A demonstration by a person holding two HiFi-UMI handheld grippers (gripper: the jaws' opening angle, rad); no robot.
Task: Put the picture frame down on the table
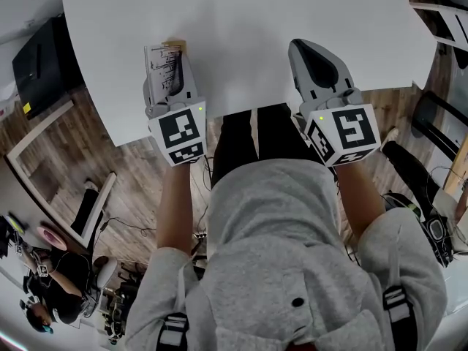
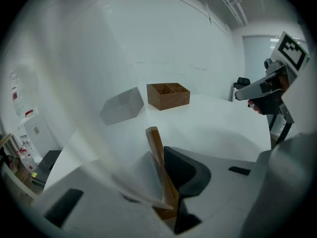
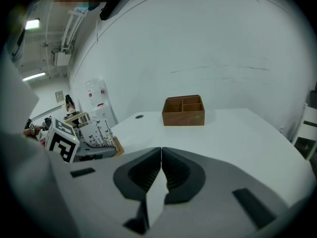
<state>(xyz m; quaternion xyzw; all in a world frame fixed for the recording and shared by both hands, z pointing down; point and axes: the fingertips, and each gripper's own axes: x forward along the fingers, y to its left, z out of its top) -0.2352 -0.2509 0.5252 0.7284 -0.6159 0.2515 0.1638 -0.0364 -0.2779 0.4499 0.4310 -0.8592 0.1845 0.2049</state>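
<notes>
- The left gripper (image 1: 178, 58) has its jaws nearly together, clamped on one wooden side of the picture frame (image 2: 157, 152), with the dark pad of the right-hand jaw pressed against the wood.
- The gripped wooden side is the frame's long axis. It runs out from between the jaws along their line, pointing forward and away from the hand, and leans a little to the left.
- The rest of the frame spreads out to the left of those jaws. Its face, printed with thin black plant shapes, is tilted upward.
- The frame is held over the near part of the table (image 1: 256, 35). Whether its lower edge touches the top cannot be told.
- The right gripper (image 3: 161, 155) has its jaws pressed fully together with nothing between them. It hangs over the same near edge, to the right of the left gripper's jaws and well apart from them.
- Ahead of both pairs of jaws the table is a plain white top with a rounded edge.
- Far beyond the jaws, near the table's back edge, stands an open wooden box (image 3: 183, 111) divided into compartments.
- Behind the box rises a bare white wall (image 3: 208, 48).
- Below the table's edge lies a wood-plank floor (image 1: 80, 145), where another person (image 1: 55, 280) in dark clothes is off to the left.
</notes>
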